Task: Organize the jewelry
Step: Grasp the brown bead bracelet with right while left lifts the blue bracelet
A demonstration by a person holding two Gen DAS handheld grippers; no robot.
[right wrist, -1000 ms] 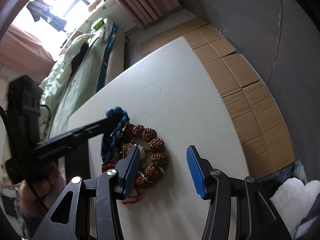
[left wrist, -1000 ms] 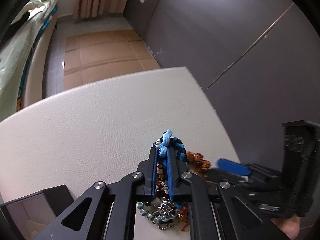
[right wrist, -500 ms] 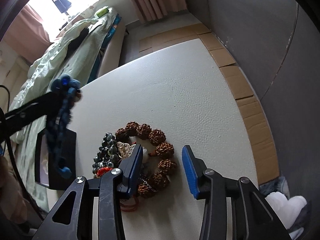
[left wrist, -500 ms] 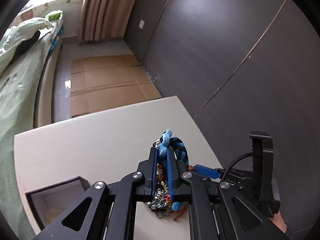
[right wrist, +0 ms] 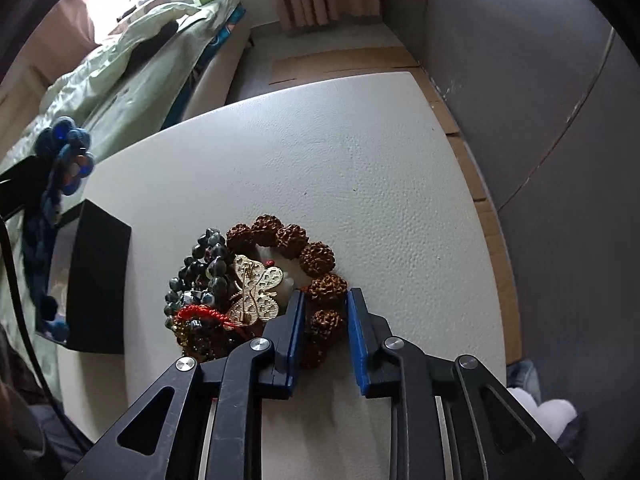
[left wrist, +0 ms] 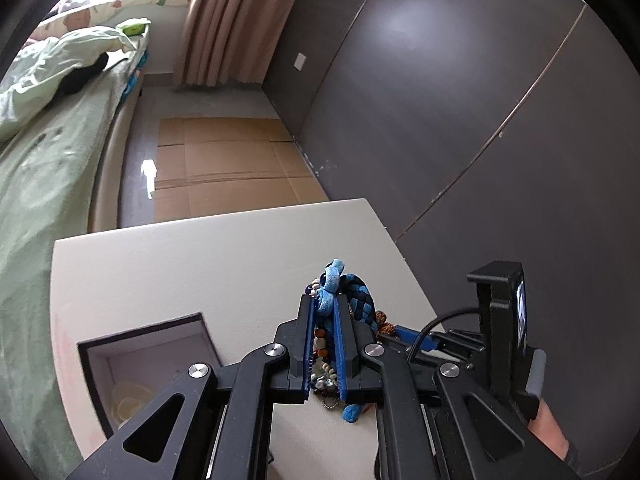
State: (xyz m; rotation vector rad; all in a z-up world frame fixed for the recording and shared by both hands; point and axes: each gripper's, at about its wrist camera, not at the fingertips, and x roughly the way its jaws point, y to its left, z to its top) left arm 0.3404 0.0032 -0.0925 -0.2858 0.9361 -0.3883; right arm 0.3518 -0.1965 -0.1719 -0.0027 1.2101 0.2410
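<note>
At lower centre, the right claw (right wrist: 323, 336) closes around the knobbly brown seed-bead bracelet (right wrist: 316, 264), light, rigid-beaded yet floppy, while the left claw (left wrist: 324, 344) stays clamped on the soft blue braided cord bracelet (left wrist: 360, 300).

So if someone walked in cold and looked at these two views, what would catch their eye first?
Probably the blue braided bracelet clamped in the left gripper, lifted above the white table beside the open black box. Next, the jewelry pile in the right wrist view: a gold butterfly brooch lies beside a ring of knobbly brown beads, with the right gripper closing its blue fingers around one side of that ring.
</note>
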